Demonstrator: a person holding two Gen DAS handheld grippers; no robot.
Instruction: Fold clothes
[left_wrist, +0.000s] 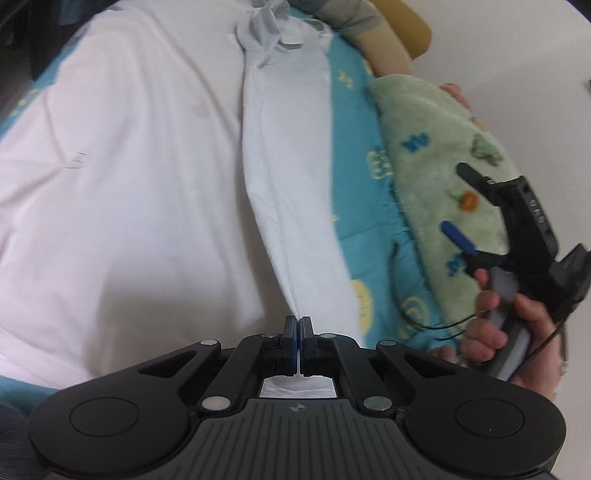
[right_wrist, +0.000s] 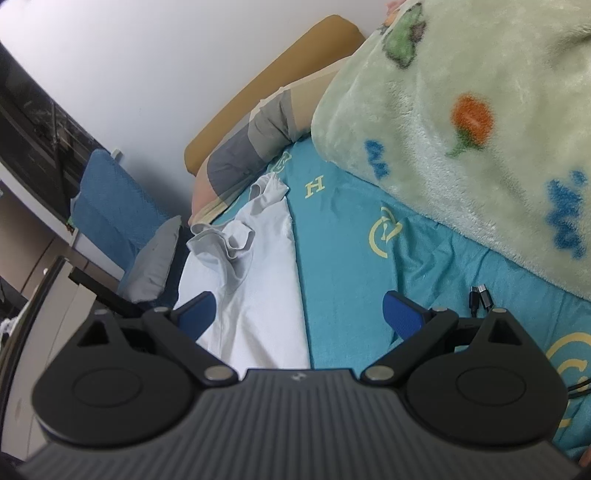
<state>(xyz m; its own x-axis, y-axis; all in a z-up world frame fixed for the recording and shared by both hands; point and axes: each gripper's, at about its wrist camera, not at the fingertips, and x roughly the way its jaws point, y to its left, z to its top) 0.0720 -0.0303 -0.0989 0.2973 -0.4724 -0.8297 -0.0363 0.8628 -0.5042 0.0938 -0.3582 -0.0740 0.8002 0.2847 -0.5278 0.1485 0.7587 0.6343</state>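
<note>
A pale blue polo shirt (left_wrist: 288, 155) lies along a bed, on a teal bedsheet (left_wrist: 351, 122) printed with yellow symbols. Its collar (left_wrist: 280, 33) is bunched at the far end, close to the pillows. On the left in the left wrist view, part of the shirt rests on a large white cloth (left_wrist: 122, 166) that covers much of the bed. The near end of the shirt narrows to a pulled, creased point.

The left gripper (left_wrist: 297, 325) is clenched on that point, its blue-padded fingers pressed together with the fabric pinched between them.

The right gripper (right_wrist: 299, 314) is spread wide with nothing between its fingers. In the right wrist view, one blue finger pad (right_wrist: 197, 308) sits over the shirt's edge and the other over bare sheet. In the left wrist view, a person's hand (left_wrist: 517, 332) grips its grey handle.

A fluffy green blanket (right_wrist: 461, 110) with orange and blue prints lies heaped to the right of the shirt. A black cable (right_wrist: 482, 297) rests on the sheet beside it. At the head of the bed are a grey-and-beige striped pillow (right_wrist: 255, 144) and a mustard-coloured headboard (right_wrist: 280, 70) against a white wall (right_wrist: 147, 55).
</note>
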